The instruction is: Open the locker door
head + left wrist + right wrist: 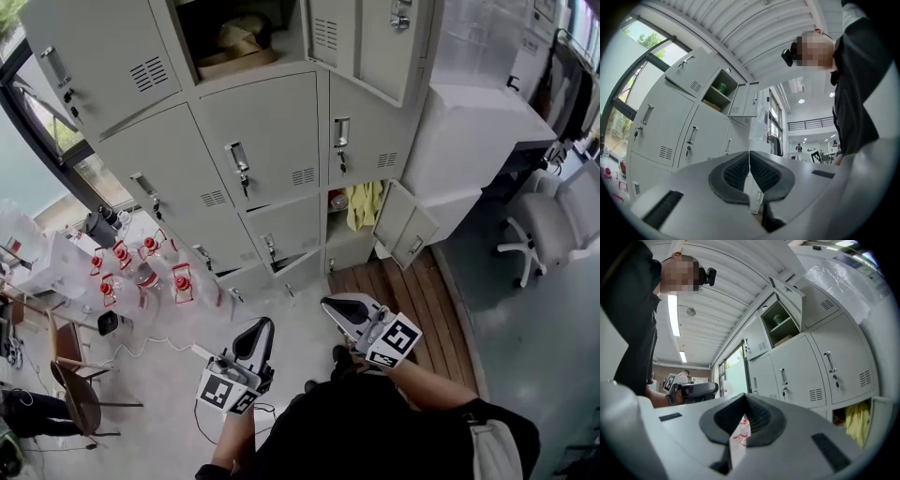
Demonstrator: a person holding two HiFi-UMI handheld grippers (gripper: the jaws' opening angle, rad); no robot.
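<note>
Nearest, at the person's dark-clothed waist, the white-and-black left gripper (260,330) and the matching right gripper (336,307) are held low, side by side, each with its marker cube toward the body; in the left gripper view the ribbed dark pads (736,171) are pressed together along one thin seam with nothing between them; in the right gripper view that gripper's pads (759,416) likewise meet at the tips, empty and touching nothing; the grey sheet-metal locker bank (169,159) stands ahead of both tips and well apart from them, across a stretch of pale bare floor (300,323); the closed middle door (258,141), with a chrome handle and a key in its lock, lies beyond the gap between the two grippers; to the left the floor near the bank's foot is crowded by clear plastic bottles with red caps (141,267); to the right runs a strip of brown wooden boards (403,291), and above it a small low door (405,225) hangs swung open, narrowing that side; just beside it a yellow cloth (364,202) hangs in the open compartment; the top compartment (239,37) is also open, with something brown inside; farther right stands a white swivel chair (548,225).
</note>
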